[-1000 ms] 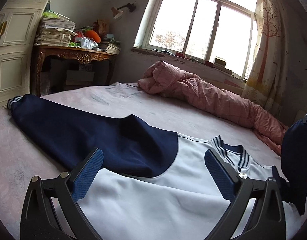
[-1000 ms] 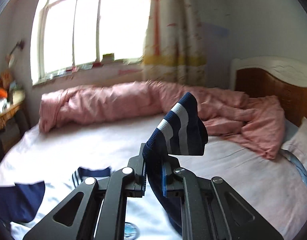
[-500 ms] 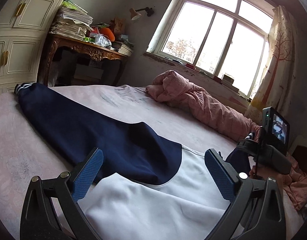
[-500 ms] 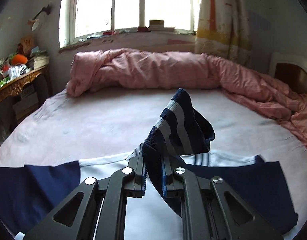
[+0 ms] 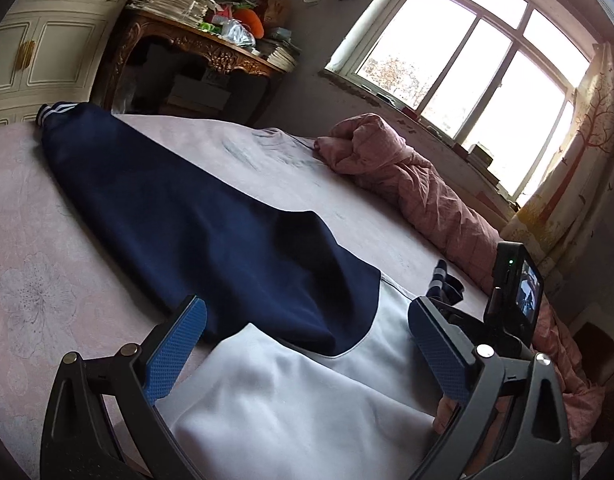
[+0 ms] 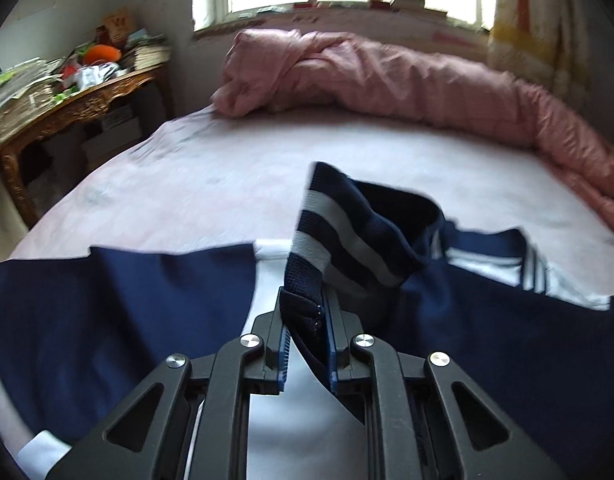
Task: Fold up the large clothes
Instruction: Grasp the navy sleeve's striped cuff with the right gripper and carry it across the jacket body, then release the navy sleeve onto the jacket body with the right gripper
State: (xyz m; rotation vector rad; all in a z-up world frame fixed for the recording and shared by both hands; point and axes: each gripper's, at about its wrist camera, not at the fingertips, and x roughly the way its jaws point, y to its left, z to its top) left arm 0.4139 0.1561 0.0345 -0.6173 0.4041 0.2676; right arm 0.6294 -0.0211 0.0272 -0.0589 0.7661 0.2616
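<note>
A white sweatshirt with navy sleeves (image 5: 291,396) lies flat on the pink bed (image 5: 35,240). Its left sleeve (image 5: 179,216) stretches out to a striped cuff (image 5: 53,110) at the bed's far left. My left gripper (image 5: 303,356) is open and empty, low over the white body near that shoulder. My right gripper (image 6: 307,332) is shut on the other sleeve's striped cuff (image 6: 335,236), held just above the white body (image 6: 307,428) with the navy sleeve (image 6: 507,344) drawn across the chest. The right gripper also shows in the left wrist view (image 5: 447,304).
A rolled pink quilt (image 6: 387,76) lies along the far edge of the bed under the window (image 5: 467,68). A carved wooden desk (image 5: 203,52) piled with papers stands past the bed's left corner, beside a white wardrobe (image 5: 47,48). A curtain (image 5: 567,184) hangs at right.
My right gripper has carried the striped cuff leftwards and down over the sweatshirt's body, folding the sleeve across. My left gripper has tilted and shifted a little left, staying open.
</note>
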